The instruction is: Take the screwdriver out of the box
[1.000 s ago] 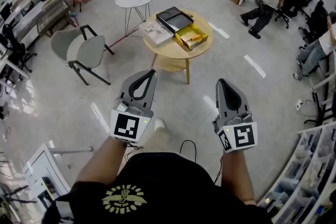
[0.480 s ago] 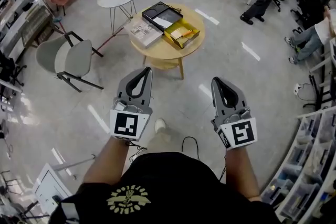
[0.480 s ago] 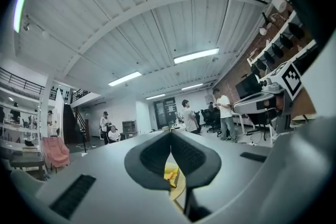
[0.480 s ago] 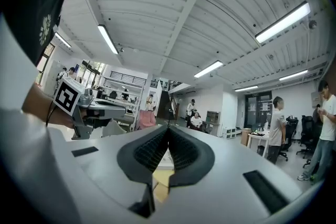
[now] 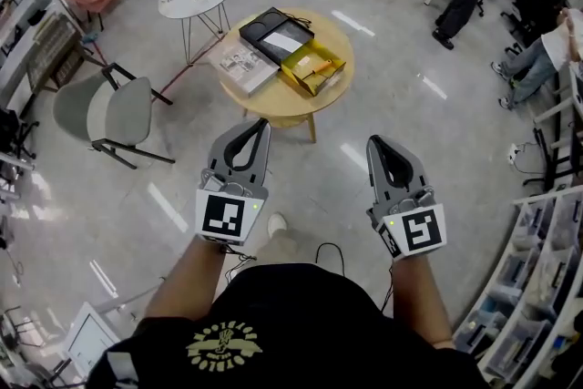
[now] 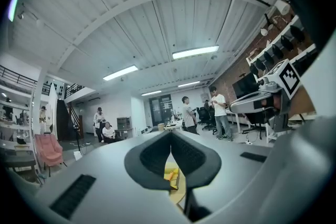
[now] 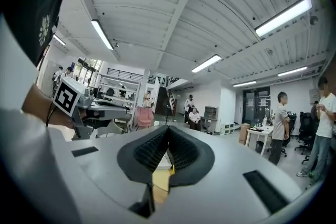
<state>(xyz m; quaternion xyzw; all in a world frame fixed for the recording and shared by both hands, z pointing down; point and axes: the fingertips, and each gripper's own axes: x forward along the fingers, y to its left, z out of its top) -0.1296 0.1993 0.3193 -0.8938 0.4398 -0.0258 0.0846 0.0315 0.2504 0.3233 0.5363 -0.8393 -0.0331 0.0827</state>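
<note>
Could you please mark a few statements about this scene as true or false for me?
1. The yellow box sits on the round table. True.
2. The left tool grips a screwdriver. False: its jaws are shut with nothing between them.
3. The right tool is shut and empty. True.
4. The right tool reaches into the yellow box. False: it is short of the table, over the floor.
5. In the head view, the grey chair stands left of the table. True.
</note>
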